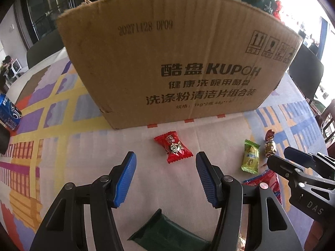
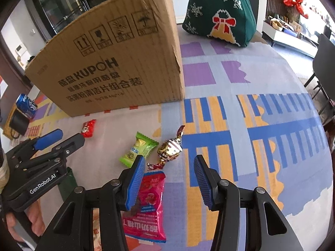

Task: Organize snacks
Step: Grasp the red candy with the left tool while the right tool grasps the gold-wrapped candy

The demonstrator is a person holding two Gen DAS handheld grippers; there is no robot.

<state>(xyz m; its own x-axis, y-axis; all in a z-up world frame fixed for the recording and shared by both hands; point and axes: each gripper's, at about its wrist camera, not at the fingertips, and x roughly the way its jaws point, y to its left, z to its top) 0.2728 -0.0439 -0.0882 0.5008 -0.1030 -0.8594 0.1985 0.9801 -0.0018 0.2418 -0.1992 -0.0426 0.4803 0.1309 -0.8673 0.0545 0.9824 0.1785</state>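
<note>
Brown corrugated cardboard box (image 1: 167, 58) stands at the back of the desk (image 2: 272, 79), and every loose snack lies on the patterned cloth in front of it. Left gripper (image 1: 166, 177) hangs with jaws apart and empty; a red square-wrapped candy (image 1: 173, 149) sits just ahead of its fingers, between them and the box. Right gripper (image 2: 169, 181) is also spread and holding nothing, its left pad (image 2: 136, 182) over the pink foil snack packet (image 2: 147, 207).

Risks, as I judge them: the two grippers sit close together and could knock each other, and a pad closing on the packet's slick edge may slip or drag the gold foil twist-wrapped sweet (image 2: 170, 149) just beside it.

Count: one red candy, one green wrapped candy (image 2: 139, 149), one gold sweet, one pink packet, one dark green packet (image 1: 167, 234), one box.
</note>
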